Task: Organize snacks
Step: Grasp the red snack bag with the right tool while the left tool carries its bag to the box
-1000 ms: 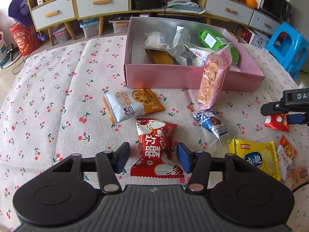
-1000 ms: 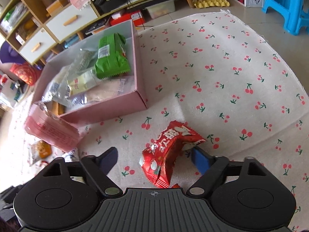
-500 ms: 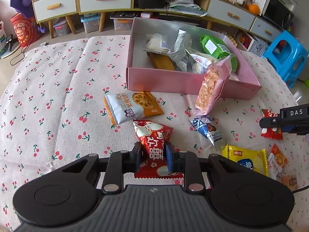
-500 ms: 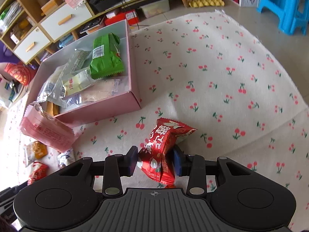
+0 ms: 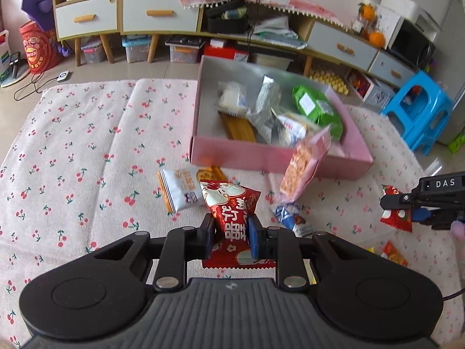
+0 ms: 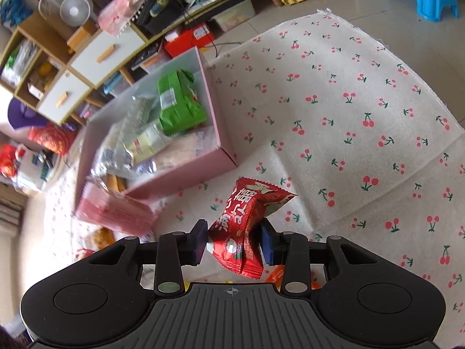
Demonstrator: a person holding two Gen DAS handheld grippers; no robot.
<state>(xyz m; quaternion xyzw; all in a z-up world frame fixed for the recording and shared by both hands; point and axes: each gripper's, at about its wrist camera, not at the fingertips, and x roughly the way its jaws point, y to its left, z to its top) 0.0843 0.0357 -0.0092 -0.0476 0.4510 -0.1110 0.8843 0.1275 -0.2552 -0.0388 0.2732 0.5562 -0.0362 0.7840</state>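
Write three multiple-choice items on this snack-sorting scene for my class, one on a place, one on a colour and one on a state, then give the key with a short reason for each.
1. Where does the green packet lie?
A. Inside the pink box
B. On the cherry-print cloth
C. On the blue stool

2. What colour is the snack packet in the left gripper?
A. Yellow
B. Red
C. Green

3. How does the right gripper stand?
A. Wide open over bare cloth
B. Shut on nothing
C. Shut on a red snack packet

Key: 1 A, the green packet rests among other wrappers within the box walls. 2 B, the wrapper between the pads is red with white print. 3 C, both pads press the red wrapper's sides, and it hangs clear of the cloth.
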